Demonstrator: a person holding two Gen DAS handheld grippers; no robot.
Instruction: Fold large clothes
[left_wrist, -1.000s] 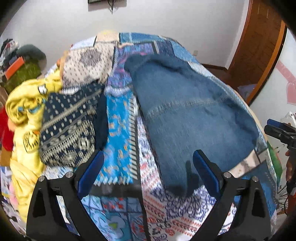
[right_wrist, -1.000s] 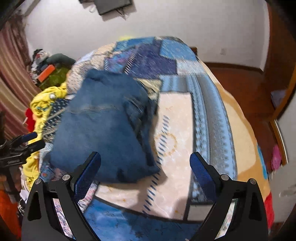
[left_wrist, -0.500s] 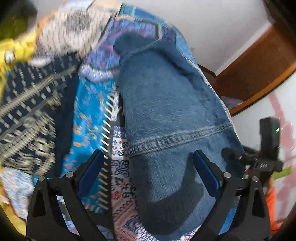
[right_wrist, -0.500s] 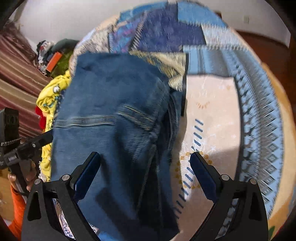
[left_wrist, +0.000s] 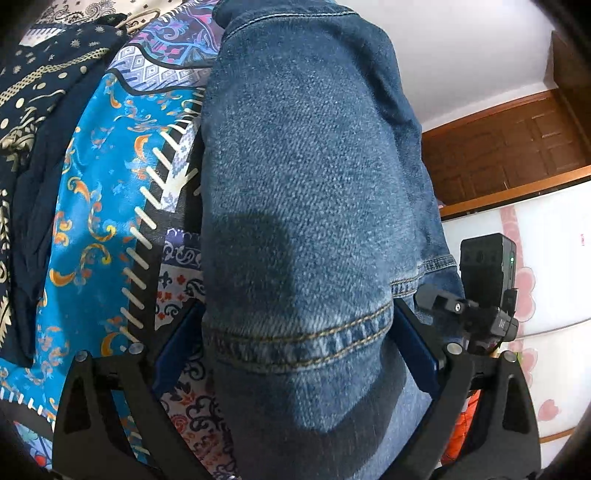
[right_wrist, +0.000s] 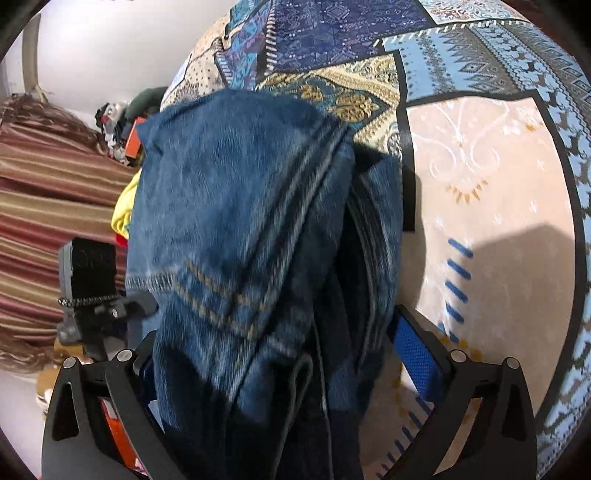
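Denim fills both views: folded blue jeans (left_wrist: 310, 192) lie on a patchwork bedspread (left_wrist: 99, 206). Left gripper (left_wrist: 295, 350) has its jaws spread wide, one blue pad on each side of the stitched hem end; the fabric sits between them, unpinched. Right gripper (right_wrist: 291, 354) is equally wide open, straddling the jeans' thick folded edge. A navy patterned garment (left_wrist: 33, 110) lies just left of the jeans.

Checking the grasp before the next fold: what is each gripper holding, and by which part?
Nothing yet. The left gripper and right gripper are open, straddling the near end of the folded jeans.
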